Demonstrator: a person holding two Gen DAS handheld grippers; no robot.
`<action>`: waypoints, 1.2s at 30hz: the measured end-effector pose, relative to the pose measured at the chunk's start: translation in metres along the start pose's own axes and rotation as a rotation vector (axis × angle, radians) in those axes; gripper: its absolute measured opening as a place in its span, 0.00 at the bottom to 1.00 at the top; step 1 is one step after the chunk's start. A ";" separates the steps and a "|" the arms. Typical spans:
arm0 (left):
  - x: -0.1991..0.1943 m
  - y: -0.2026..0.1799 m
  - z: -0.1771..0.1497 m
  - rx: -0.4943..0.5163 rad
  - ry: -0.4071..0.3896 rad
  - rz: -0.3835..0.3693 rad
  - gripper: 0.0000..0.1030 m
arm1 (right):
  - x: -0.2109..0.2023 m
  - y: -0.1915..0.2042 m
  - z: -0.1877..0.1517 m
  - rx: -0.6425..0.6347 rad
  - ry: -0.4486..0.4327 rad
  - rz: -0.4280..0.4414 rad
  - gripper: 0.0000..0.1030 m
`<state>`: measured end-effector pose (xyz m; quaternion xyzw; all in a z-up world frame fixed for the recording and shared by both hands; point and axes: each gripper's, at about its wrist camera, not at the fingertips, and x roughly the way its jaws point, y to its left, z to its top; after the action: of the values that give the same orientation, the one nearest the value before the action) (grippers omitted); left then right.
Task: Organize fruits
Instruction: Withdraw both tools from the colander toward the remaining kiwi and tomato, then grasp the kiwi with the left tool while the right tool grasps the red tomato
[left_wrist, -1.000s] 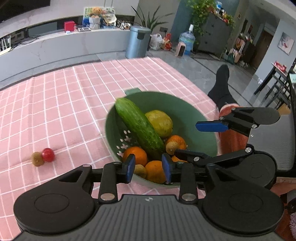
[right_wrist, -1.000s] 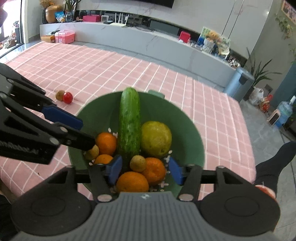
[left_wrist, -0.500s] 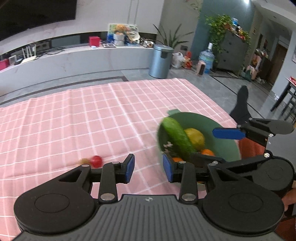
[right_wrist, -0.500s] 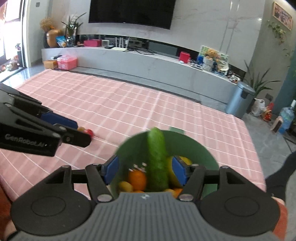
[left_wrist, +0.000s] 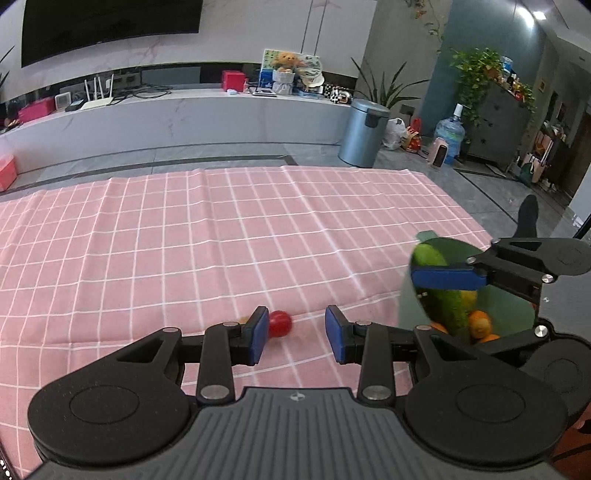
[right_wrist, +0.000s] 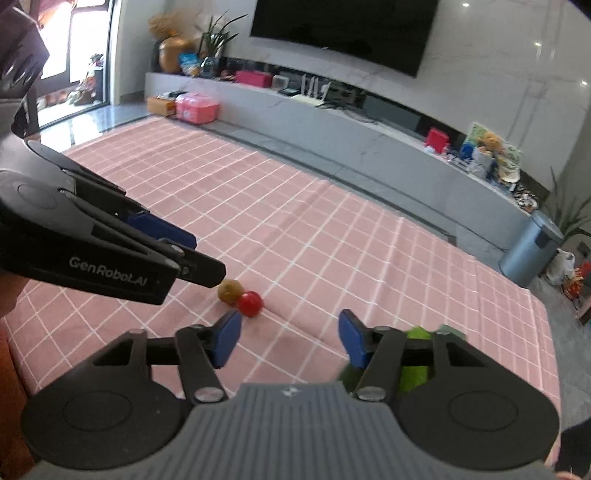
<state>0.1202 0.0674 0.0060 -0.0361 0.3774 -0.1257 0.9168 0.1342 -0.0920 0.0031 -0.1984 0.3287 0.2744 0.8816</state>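
A small red fruit (left_wrist: 279, 323) and a brown fruit (right_wrist: 229, 291) lie touching on the pink checked cloth; the red one also shows in the right wrist view (right_wrist: 250, 303). My left gripper (left_wrist: 296, 339) is open and empty, just short of the red fruit. A green bowl (left_wrist: 413, 306) at the right holds a cucumber (left_wrist: 445, 295) and oranges (left_wrist: 480, 325). My right gripper (right_wrist: 288, 341) is open and empty, above the cloth beside the bowl, which is mostly hidden behind its right finger.
The pink checked cloth (left_wrist: 221, 240) covers the table and ends at its far edge. Beyond it are a grey floor, a low white counter (left_wrist: 184, 118) and a metal bin (left_wrist: 364, 133). A person's socked foot (left_wrist: 528, 216) is at the right.
Both grippers have lifted back from over the bowl and swung left toward the two small fruits. The bowl has slid to the right edge of both views.
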 end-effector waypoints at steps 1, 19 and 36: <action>0.002 0.003 -0.001 -0.002 0.003 0.002 0.41 | 0.005 0.001 0.001 -0.003 0.009 0.010 0.48; 0.036 0.051 -0.030 -0.049 0.070 -0.024 0.41 | 0.088 0.022 0.014 -0.143 0.174 0.078 0.36; 0.071 0.053 -0.023 -0.049 0.098 -0.096 0.40 | 0.127 0.035 0.019 -0.344 0.239 0.129 0.27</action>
<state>0.1634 0.1009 -0.0677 -0.0705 0.4225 -0.1621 0.8890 0.2020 -0.0107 -0.0768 -0.3553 0.3912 0.3569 0.7703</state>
